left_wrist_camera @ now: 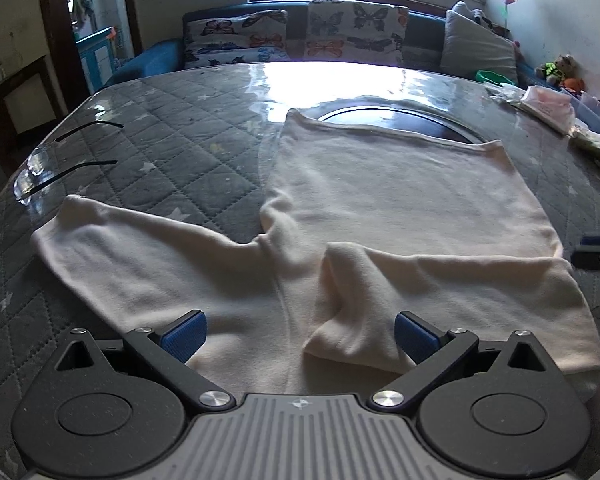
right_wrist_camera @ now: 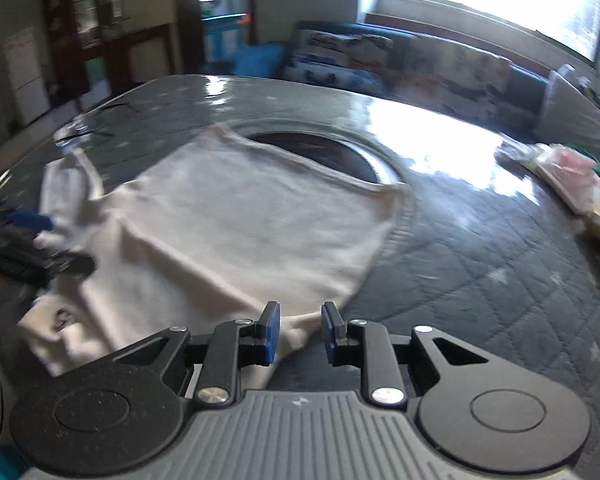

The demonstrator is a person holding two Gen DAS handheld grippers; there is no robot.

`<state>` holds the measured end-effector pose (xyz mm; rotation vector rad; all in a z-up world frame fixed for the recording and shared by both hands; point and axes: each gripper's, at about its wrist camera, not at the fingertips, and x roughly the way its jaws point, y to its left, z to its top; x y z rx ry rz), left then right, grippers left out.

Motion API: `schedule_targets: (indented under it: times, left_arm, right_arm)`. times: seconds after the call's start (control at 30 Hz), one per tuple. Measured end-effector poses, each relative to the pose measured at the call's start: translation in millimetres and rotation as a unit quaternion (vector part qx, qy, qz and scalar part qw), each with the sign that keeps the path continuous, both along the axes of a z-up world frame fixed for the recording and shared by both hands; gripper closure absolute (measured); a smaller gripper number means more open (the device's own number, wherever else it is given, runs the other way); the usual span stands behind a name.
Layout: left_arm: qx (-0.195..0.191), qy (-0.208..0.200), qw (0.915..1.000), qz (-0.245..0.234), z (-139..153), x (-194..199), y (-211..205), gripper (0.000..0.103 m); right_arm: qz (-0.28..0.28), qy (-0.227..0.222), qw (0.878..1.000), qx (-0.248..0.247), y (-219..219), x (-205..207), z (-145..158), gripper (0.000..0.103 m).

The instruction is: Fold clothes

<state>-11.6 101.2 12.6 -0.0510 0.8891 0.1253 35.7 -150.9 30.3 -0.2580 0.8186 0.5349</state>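
A cream sweater [left_wrist_camera: 400,196] lies spread on the quilted tabletop [left_wrist_camera: 172,148], hem far, so its parts can be folded inward. One sleeve [left_wrist_camera: 140,256] stretches left; the other [left_wrist_camera: 440,292] is already folded across the near body. The left claw [left_wrist_camera: 300,338] hangs released over the near edge. The right claw [right_wrist_camera: 299,330], jaws narrowly apart, grips nothing, hovering by the sweater's near right corner [right_wrist_camera: 300,332], probably to pinch it.

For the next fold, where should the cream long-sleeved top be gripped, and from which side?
Probably at the cuff end of the outstretched sleeve of the cream long-sleeved knit top. It lies flat and single-layered on the grey quilted table cover, away from the body, with a free edge. Come in low from the table's left side with the left hand-held gripper, whose jaws stand wide open.
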Motion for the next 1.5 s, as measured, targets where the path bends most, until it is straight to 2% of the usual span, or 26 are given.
schedule_targets:
  times: [0.1, 0.3, 0.43, 0.5, 0.63, 0.73, 0.97, 1.1, 1.2, 1.33, 1.5]
  left_arm:
    - [0.002, -0.001, 0.9999, 0.011, 0.9, -3.2, 4.6, 0.002]
    - [0.019, -0.017, 0.9992, 0.031, 9.0, -8.3, 11.5, 0.002]
    - [0.016, -0.034, 0.9993, 0.007, 11.6, -11.3, 6.1, 0.003]
    - [0.017, -0.034, 0.9993, -0.006, 9.1, -11.5, 2.7, 0.011]
    - [-0.001, -0.016, 0.9996, -0.022, -1.1, -6.7, 5.2, 0.039]
    - [-0.011, -0.025, 0.9989, -0.038, -0.5, -10.5, 4.4, 0.051]
    - [-0.018, -0.054, 0.9963, -0.064, 7.8, -19.0, 2.7, 0.052]
    - [-0.033, -0.059, 0.9951, -0.072, 10.1, -21.9, 9.1, 0.074]
    - [-0.037, -0.063, 0.9928, -0.094, 11.7, -23.4, 6.9, 0.080]
    - [-0.035, -0.051, 0.9922, -0.108, 6.4, -20.7, 1.4, 0.080]
    - [-0.037, -0.040, 0.9936, -0.099, -1.0, -18.7, 3.8, 0.080]
  right_arm:
    - [0.025, -0.001, 1.000, -0.005, 9.8, -9.1, -3.3, 0.081]
    - [0.016, -0.004, 1.000, -0.011, 11.4, -10.3, -7.4, 0.076]
    - [0.031, -0.017, 0.999, -0.005, 17.4, -16.8, -2.5, 0.075]
    - [0.036, -0.017, 0.999, -0.003, 21.4, -18.8, -3.7, 0.075]
    - [0.050, -0.019, 0.999, -0.011, 30.7, -25.0, -7.6, 0.073]
    - [0.062, -0.025, 0.998, -0.015, 36.8, -28.3, -7.0, 0.071]
    - [0.089, -0.026, 0.996, -0.012, 54.3, -32.0, -8.9, 0.067]
    - [0.093, -0.019, 0.995, -0.013, 59.2, -32.5, -14.1, 0.067]
    - [0.095, -0.014, 0.995, -0.015, 60.0, -32.4, -17.4, 0.066]
    - [0.092, -0.010, 0.996, -0.014, 60.4, -31.7, -19.5, 0.064]
    - [0.091, -0.008, 0.996, -0.013, 59.7, -31.7, -20.8, 0.062]
